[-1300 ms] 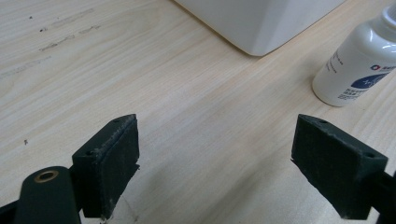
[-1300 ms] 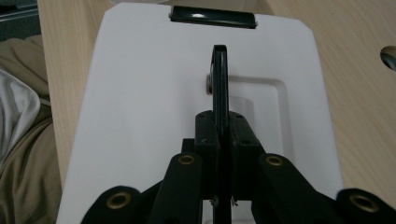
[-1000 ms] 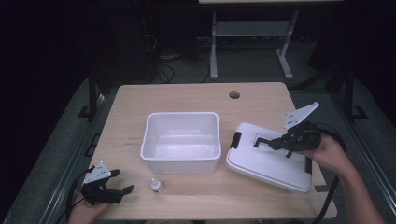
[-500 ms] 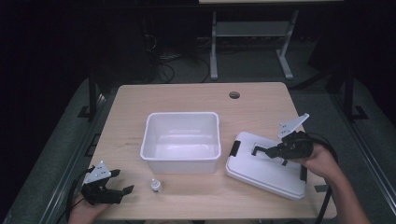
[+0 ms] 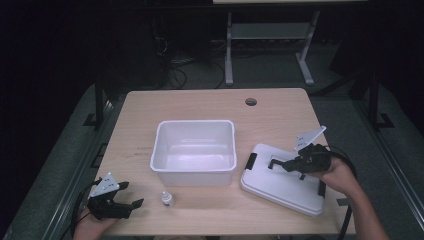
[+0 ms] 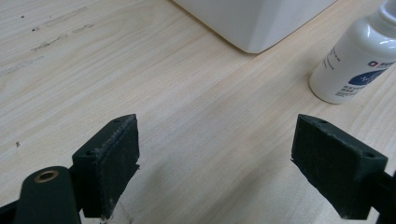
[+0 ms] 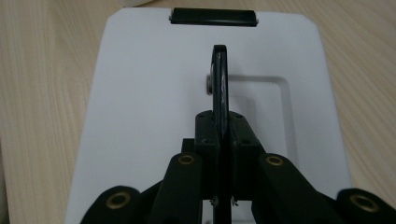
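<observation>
Lid (image 5: 282,182) is lying flat on the table (image 5: 200,107), just right of the open white bin (image 5: 194,150), black latch at each end. High view: right gripper (image 5: 276,163) is reaching over lid's centre; left gripper (image 5: 131,206) is resting near the table's front-left corner, a small white bottle (image 5: 167,199) beside it.

Left gripper view: jaws are standing wide, gripping nothing; bottle (image 6: 357,58) ahead and to one side, bin corner (image 6: 252,21) beyond.

Right gripper view: jaws are pinching the lid's thin black handle (image 7: 219,79), standing upright from its recess. Far latch (image 7: 213,17) is showing.

Judgement: lid looks like thin, light, rigid plastic, smooth and likely slippery. Handle is the sensible hold; being narrow, lid may be swinging or tilting when lifted.
</observation>
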Motion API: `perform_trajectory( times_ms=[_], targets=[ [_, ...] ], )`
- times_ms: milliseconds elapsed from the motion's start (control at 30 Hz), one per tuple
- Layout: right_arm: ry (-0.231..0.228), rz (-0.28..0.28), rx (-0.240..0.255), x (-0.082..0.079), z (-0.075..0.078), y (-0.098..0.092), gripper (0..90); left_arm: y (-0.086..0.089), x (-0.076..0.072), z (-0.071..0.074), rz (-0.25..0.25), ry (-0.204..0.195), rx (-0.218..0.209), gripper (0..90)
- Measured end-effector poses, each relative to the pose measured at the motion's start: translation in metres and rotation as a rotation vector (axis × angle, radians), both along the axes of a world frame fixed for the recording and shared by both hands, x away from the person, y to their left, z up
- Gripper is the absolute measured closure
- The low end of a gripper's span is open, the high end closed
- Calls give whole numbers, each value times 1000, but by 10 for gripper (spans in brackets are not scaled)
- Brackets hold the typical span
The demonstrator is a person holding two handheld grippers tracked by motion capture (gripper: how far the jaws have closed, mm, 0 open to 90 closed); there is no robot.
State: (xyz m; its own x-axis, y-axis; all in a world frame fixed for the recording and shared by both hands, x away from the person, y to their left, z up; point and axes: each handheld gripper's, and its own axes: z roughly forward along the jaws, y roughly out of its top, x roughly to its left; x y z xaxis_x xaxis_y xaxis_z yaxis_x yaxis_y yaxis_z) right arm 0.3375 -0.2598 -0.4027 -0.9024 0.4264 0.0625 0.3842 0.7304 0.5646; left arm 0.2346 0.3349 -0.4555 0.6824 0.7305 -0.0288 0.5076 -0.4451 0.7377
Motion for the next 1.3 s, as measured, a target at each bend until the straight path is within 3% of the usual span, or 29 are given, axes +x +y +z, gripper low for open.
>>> perform_trajectory(
  times_ms=[533, 700, 1300],
  targets=[
    [-13, -4, 4, -11, -7, 4, 816, -3, -1, -1, -9, 5, 2, 152],
    [-39, -5, 44, -21, 0, 4, 754, -5, -1, -1, -19, 10, 9, 153],
    [-106, 16, 95, -48, 14, 11, 578, -12, -2, 2, -55, 20, 31, 155]
  ],
)
